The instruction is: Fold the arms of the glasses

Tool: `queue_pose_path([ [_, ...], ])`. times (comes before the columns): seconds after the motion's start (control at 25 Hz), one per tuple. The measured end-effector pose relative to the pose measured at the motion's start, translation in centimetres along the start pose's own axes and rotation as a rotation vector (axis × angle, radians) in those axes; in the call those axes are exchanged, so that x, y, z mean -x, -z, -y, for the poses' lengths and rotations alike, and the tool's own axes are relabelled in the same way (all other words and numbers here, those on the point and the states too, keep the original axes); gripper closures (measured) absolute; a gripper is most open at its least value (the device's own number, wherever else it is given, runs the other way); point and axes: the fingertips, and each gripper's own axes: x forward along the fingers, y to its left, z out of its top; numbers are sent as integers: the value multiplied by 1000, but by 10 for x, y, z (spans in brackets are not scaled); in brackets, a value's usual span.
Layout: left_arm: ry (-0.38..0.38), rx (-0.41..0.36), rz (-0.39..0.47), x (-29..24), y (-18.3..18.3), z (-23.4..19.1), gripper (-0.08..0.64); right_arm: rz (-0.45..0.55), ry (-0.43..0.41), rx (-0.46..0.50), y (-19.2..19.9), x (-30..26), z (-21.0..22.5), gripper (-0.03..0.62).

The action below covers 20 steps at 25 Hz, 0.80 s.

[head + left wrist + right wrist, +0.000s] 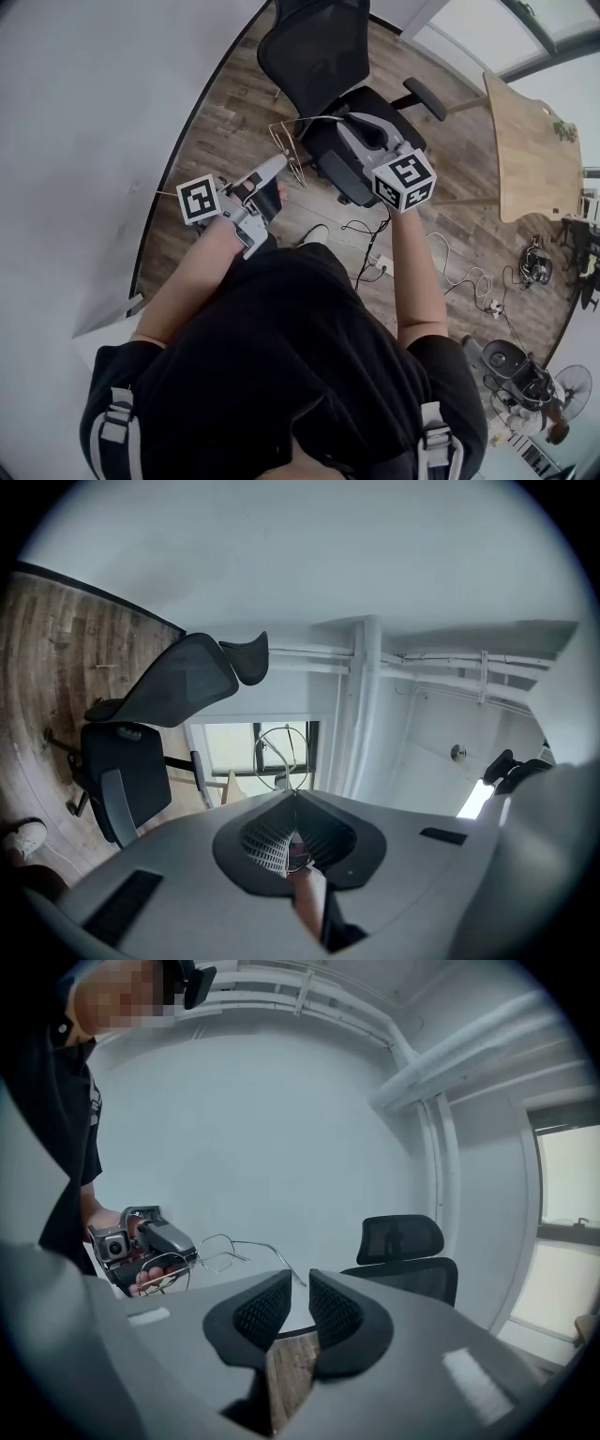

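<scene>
The left gripper (294,803) is clamping down on the glasses (220,1246). Its jaws are pressing together on the thin wire frame, and one lens ring is standing up just past their tips. It is holding the frame out in mid-air in front of the person, so the far side is hanging free and within reach from the other side. There is no surface under the glasses. They are hanging over the wooden floor (234,103), with an office chair (319,56) well below and behind them.

The glasses are pinched at one side of the front. In the right gripper view, one arm is sticking out unfolded from the frame towards the right. It seems the grip is there to steady the front while the arm is swung in on its hinge.

The right gripper (299,1283) is pointing at that arm with its jaws released. A narrow gap is showing between the pads and nothing is sitting in it. The end of the arm is showing just above the mouth of the gap, but I cannot tell whether it is touching the jaws or still short of them. Lined up like this, the right gripper appears to be getting ready to catch or nudge the arm. Judging by the arm reaching out straight, the fold is not yet made.
</scene>
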Motion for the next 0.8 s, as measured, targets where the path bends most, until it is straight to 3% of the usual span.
queue_pose_path([
  [0.12, -2, -3, 3, -1, -1, -2, 546, -2, -15, 6, 4, 1, 0, 544],
  [0.8, 2, -30, 56, 1, -6, 7, 546, -20, -69, 56, 7, 18, -31, 564],
])
